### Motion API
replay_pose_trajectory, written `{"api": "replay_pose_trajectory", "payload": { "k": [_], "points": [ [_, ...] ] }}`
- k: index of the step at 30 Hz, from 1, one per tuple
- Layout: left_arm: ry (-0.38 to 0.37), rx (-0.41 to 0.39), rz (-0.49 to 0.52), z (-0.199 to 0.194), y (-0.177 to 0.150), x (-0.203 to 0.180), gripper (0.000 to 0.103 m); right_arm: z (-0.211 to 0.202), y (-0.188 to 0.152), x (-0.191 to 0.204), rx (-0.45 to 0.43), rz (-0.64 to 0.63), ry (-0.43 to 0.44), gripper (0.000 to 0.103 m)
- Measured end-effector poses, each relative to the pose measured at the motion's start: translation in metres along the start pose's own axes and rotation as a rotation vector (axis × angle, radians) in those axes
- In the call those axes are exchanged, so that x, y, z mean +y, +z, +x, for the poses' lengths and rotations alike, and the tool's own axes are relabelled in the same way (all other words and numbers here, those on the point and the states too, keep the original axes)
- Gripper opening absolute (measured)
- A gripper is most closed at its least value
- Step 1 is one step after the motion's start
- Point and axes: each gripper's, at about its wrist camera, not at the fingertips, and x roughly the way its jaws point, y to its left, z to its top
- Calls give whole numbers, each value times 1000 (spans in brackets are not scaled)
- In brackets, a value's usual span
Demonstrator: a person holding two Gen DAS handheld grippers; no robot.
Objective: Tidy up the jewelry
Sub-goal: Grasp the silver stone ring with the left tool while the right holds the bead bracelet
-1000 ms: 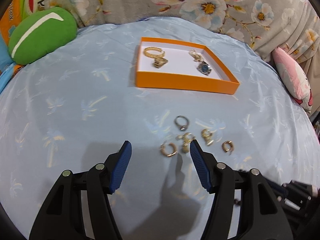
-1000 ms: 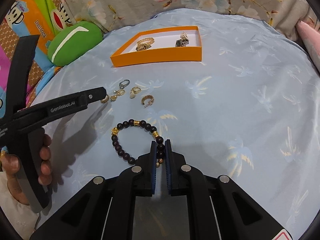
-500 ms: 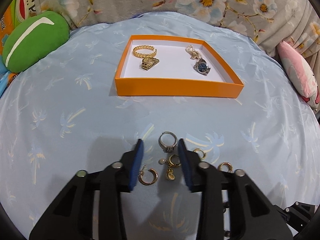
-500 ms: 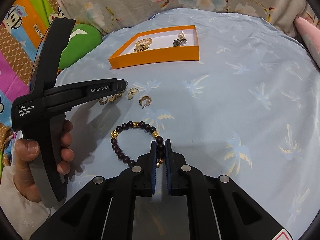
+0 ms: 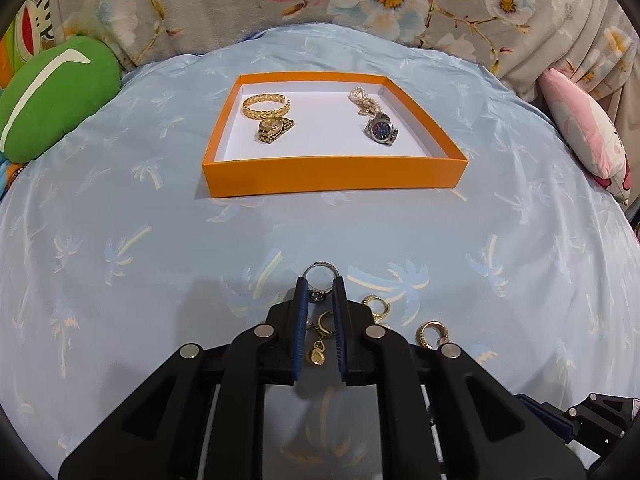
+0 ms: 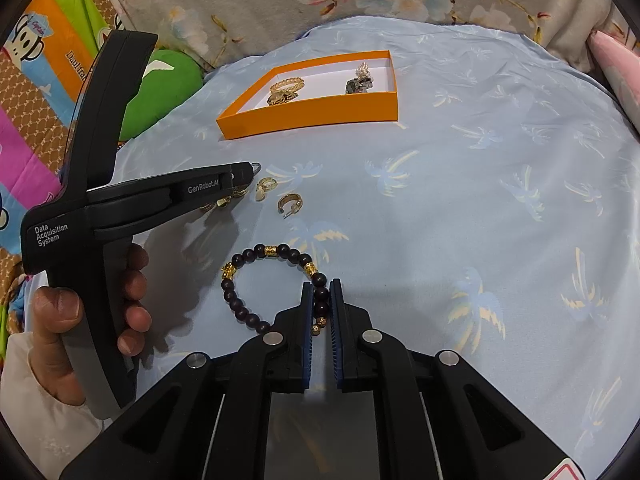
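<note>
Left wrist view: left gripper (image 5: 320, 290) is sitting closed on the silver ring (image 5: 319, 276), pads pinching the band at both sides; the far arc of the ring is poking out past the tips. The ring is lying on the blue cloth (image 5: 160, 280), near side, w/ the orange box (image 5: 334, 176) far & straight ahead. A dangly gold earring (image 5: 322, 338) is lying between the fingers further back, prob. not gripped. Two gold hoops (image 5: 404, 320) are lying just right of the gripper. To do this well: lifting straight up first, checking the dangly piece isn't coming along, then carrying to a bare spot in the box, away from the gold bangle (image 5: 266, 105) & the watch (image 5: 381, 130).

Right wrist view: right gripper (image 6: 321, 292) is closed on the dark bead bracelet (image 6: 272, 280), pinching beads on its right side; the rest of the loop is lying flat on the cloth to the left. The left tool is pointing down at the small pieces, left of centre. Box is far, slightly left. Best holding this side quiet till the ring is placed; the beads could roll or slip in the pinch.
</note>
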Motion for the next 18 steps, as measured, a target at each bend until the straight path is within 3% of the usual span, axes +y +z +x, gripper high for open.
{"api": "replay_pose_trajectory", "payload": {
  "k": [4,8,14,18],
  "points": [
    [4,0,10,3,3,-4,14,1,1,-1,0,4,5,8],
    [5,-36,17,-2,4,-7,34,1,1,-1,0,9,11,8],
    [27,-4,37,5,5,-14,33,1,1,-2,0,14,18,8],
    [37,-1,41,7,4,-14,21,1,1,-2,0,16,19,8]
  ]
}}
